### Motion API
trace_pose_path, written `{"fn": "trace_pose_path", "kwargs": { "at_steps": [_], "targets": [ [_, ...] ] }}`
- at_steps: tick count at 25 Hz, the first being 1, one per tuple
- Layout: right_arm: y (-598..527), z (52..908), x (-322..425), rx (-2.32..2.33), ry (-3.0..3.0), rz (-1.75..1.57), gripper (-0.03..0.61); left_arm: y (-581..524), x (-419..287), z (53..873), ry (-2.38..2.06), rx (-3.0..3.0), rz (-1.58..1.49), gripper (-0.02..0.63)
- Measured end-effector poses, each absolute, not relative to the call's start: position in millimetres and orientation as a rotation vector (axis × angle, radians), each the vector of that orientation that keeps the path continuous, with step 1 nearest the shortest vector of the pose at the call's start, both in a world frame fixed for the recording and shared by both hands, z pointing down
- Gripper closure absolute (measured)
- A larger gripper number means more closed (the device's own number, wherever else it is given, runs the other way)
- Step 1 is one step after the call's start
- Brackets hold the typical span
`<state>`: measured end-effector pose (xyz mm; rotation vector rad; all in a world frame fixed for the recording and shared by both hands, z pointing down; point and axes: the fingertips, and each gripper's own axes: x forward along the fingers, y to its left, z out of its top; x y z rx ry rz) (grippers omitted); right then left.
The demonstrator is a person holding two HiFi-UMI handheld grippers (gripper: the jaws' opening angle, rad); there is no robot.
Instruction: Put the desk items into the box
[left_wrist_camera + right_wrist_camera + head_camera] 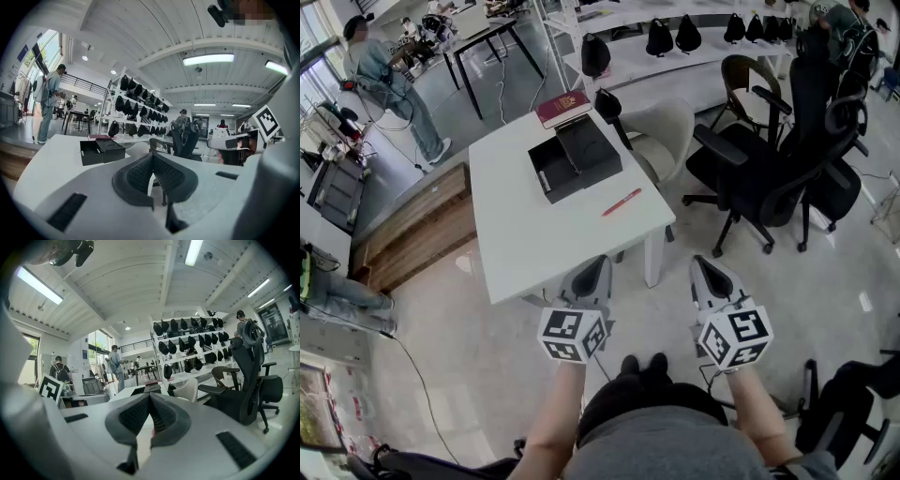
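A white table [534, 234] holds a black box [553, 172] with its lid [589, 147] lying open beside it, a dark red book [563, 108] at the far edge and a red pen [622, 202] near the right side. My left gripper [598, 263] hovers shut at the table's near edge, nothing between its jaws. My right gripper [703, 265] is shut too, empty, off the table's near right corner. The left gripper view shows the box [91, 153], lid [111, 150] and book [99, 137] ahead of the left gripper [152, 157]. The right gripper [150, 399] faces the table's far part.
A beige chair [661, 136] stands at the table's right side and black office chairs [787, 150] further right. A wooden platform [422, 225] lies left of the table. Shelves with black bags [666, 37] run along the back. A person [389, 80] stands at the far left.
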<state>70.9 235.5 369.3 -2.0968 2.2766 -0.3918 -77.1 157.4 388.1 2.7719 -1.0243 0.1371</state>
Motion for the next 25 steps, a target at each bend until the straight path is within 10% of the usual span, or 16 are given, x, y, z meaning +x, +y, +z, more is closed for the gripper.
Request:
{"fn": "trace_pose_path", "kwargs": {
  "at_steps": [25],
  "targets": [
    [242.2, 361.4, 103.2, -2.109, 2.197, -0.397, 0.574, 131.3, -56.7, 384.2, -1.047, 2.782, 0.171, 0.56]
  ]
}}
